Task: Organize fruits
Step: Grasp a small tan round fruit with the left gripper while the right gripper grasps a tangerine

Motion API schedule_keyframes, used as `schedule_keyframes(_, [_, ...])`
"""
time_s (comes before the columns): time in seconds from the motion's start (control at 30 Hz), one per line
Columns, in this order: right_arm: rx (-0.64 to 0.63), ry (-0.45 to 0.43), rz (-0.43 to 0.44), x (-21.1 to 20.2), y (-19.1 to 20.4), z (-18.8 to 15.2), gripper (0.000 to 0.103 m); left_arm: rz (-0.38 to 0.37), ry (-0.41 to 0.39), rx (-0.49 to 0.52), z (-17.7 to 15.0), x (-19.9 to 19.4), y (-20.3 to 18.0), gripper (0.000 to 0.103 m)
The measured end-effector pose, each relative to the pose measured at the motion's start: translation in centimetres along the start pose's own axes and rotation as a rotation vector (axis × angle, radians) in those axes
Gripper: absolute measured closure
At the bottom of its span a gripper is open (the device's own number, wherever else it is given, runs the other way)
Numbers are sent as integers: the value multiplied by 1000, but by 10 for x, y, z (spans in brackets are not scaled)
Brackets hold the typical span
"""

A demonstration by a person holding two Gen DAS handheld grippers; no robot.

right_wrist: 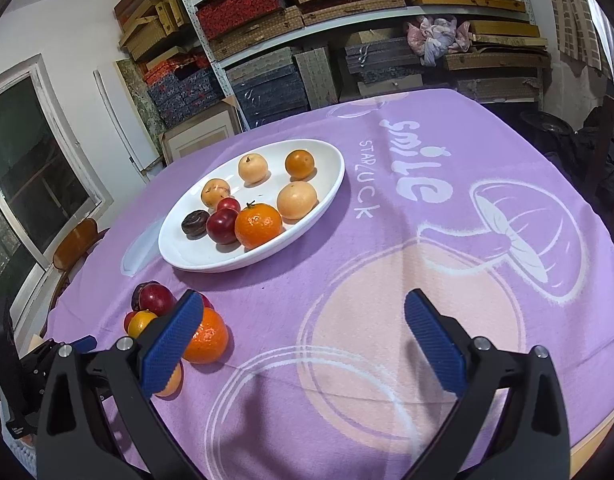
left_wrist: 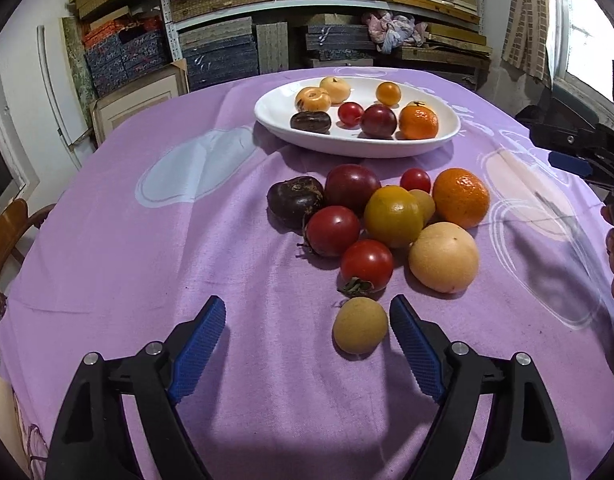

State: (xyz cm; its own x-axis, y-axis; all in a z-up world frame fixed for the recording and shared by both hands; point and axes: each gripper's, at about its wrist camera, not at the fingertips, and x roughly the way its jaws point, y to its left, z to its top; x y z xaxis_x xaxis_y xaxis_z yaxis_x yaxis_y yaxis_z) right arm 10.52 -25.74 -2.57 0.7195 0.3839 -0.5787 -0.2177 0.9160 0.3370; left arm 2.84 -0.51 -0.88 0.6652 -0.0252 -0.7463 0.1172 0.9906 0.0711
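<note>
A white oval plate (left_wrist: 275,120) at the far middle of the purple tablecloth holds several fruits. It also shows in the right wrist view (right_wrist: 211,258). A pile of loose fruits lies nearer: an orange (left_wrist: 461,198), red tomatoes (left_wrist: 367,264), a dark fruit (left_wrist: 295,200), a pale peach-coloured fruit (left_wrist: 443,258). A small tan round fruit (left_wrist: 359,325) sits just inside the right finger of my left gripper (left_wrist: 307,320), which is open and empty. My right gripper (right_wrist: 303,320) is open and empty over bare cloth, right of the pile's orange (right_wrist: 207,338).
The purple tablecloth (right_wrist: 387,240) covers a round table. Shelves stacked with boxes (left_wrist: 227,52) stand behind it. A wooden chair (left_wrist: 7,232) is at the left edge. The right gripper's body (left_wrist: 587,152) shows at the right edge of the left wrist view.
</note>
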Motion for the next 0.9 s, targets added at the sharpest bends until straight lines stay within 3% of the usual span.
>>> schedule_keyframes(0.23, [4,6,0,0,-2,1,4,-74,0,37,-3,0,-10,53])
schedule_keyframes(0.37, [-5,9,-3,1,-1,0,4,-136,12,18,-3,2,-10,54])
schedule_keyframes(0.7, [-12,11,0,3,2,-2,4,-175,35,24,-5,6,-16,55])
schedule_keyframes(0.83, [-30,16,6,3,6,-3,4,-161,33,3,-3,7,-12,73])
schedule_keyframes(0.9, [-43,20,8,3,9,-3,4,-169,33,-12,-2,8,-9,74])
